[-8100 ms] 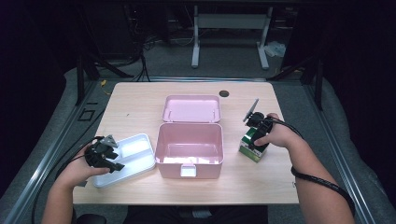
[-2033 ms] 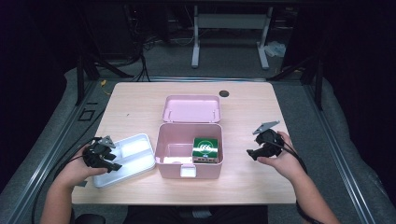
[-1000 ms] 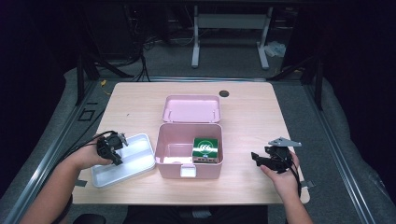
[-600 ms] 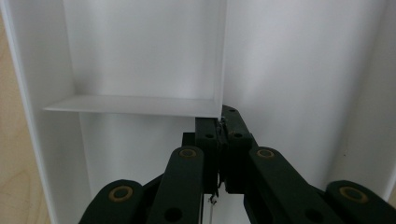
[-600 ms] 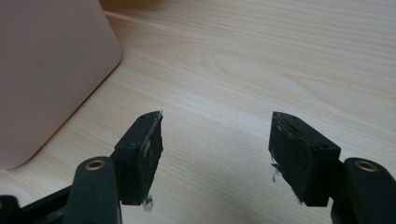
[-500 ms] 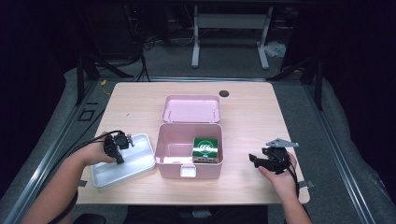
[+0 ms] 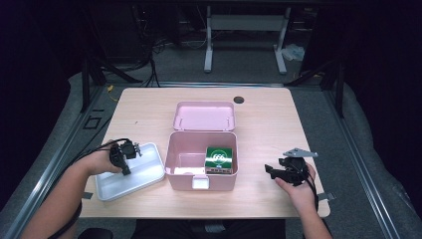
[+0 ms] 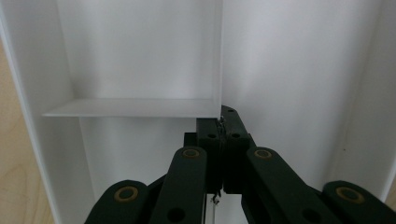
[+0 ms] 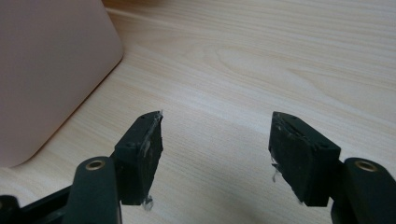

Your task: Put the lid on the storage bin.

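My left tongs (image 8: 223, 122) clamp the divider wall of the white tray (image 7: 144, 178) left of the pink box (image 7: 179, 162), ready to lift it in; my right tongs (image 9: 217, 140) wait open, empty, right of the box

A pale wood-grain surface (image 7: 149, 109) carries a pink plastic box (image 7: 179, 169), a green-and-white carton (image 7: 219, 158), and a white plastic tray (image 7: 149, 172); both grippers' fingers (image 9: 144, 144) are black.
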`<action>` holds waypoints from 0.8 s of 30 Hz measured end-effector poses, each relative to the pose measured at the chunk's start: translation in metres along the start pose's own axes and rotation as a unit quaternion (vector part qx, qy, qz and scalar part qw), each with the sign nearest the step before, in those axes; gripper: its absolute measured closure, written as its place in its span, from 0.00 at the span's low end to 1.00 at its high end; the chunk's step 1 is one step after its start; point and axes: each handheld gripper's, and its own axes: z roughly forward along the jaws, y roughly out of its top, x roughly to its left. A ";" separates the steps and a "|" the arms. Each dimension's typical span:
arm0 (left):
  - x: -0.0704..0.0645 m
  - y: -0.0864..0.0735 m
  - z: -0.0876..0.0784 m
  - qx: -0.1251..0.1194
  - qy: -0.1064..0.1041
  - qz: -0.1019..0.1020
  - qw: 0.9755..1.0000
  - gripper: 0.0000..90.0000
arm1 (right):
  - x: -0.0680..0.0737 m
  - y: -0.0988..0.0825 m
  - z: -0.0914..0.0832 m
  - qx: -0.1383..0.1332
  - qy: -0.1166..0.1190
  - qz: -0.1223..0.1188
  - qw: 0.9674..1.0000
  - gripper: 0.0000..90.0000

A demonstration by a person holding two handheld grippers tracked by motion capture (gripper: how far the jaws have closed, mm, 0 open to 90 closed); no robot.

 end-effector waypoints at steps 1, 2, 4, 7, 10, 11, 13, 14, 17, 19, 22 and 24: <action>0.000 -0.001 -0.001 0.000 0.002 -0.002 1.000 0.99 | 0.000 0.000 0.000 0.001 0.000 0.000 1.000 0.38; 0.000 -0.002 -0.003 0.000 0.001 -0.002 1.000 0.99 | 0.000 0.000 0.000 0.001 0.000 0.000 1.000 0.38; 0.001 -0.004 -0.006 -0.003 0.003 -0.005 1.000 0.99 | 0.000 0.000 0.001 -0.001 0.000 0.001 1.000 0.38; 0.002 -0.007 -0.012 -0.004 0.007 -0.007 1.000 0.99 | 0.000 0.000 0.001 -0.001 0.000 0.002 1.000 0.38; 0.002 -0.010 -0.019 -0.007 0.010 -0.009 1.000 0.99 | 0.000 0.000 0.001 0.003 0.001 0.003 1.000 0.38; 0.002 -0.011 -0.021 -0.009 0.010 -0.009 1.000 0.99 | -0.001 0.000 0.001 0.003 0.002 0.003 1.000 0.38; 0.003 -0.013 -0.025 -0.009 0.013 -0.011 1.000 0.99 | -0.001 0.000 0.001 0.003 0.001 0.005 1.000 0.38; 0.003 -0.015 -0.027 -0.011 0.015 -0.013 1.000 0.99 | -0.001 0.000 0.001 0.003 0.002 0.005 1.000 0.38; 0.003 -0.018 -0.033 -0.015 0.017 -0.014 1.000 0.99 | -0.001 -0.001 0.001 0.001 0.000 0.006 1.000 0.38; 0.003 -0.020 -0.039 -0.018 0.022 -0.018 0.999 0.99 | -0.002 -0.001 0.001 0.001 -0.001 0.007 1.000 0.38; 0.003 -0.024 -0.046 -0.018 0.024 -0.018 0.999 0.99 | -0.002 -0.001 0.001 0.001 -0.002 0.007 1.000 0.38; 0.003 -0.026 -0.052 -0.019 0.027 -0.019 0.999 0.99 | -0.002 -0.001 0.001 0.000 -0.002 0.007 1.000 0.38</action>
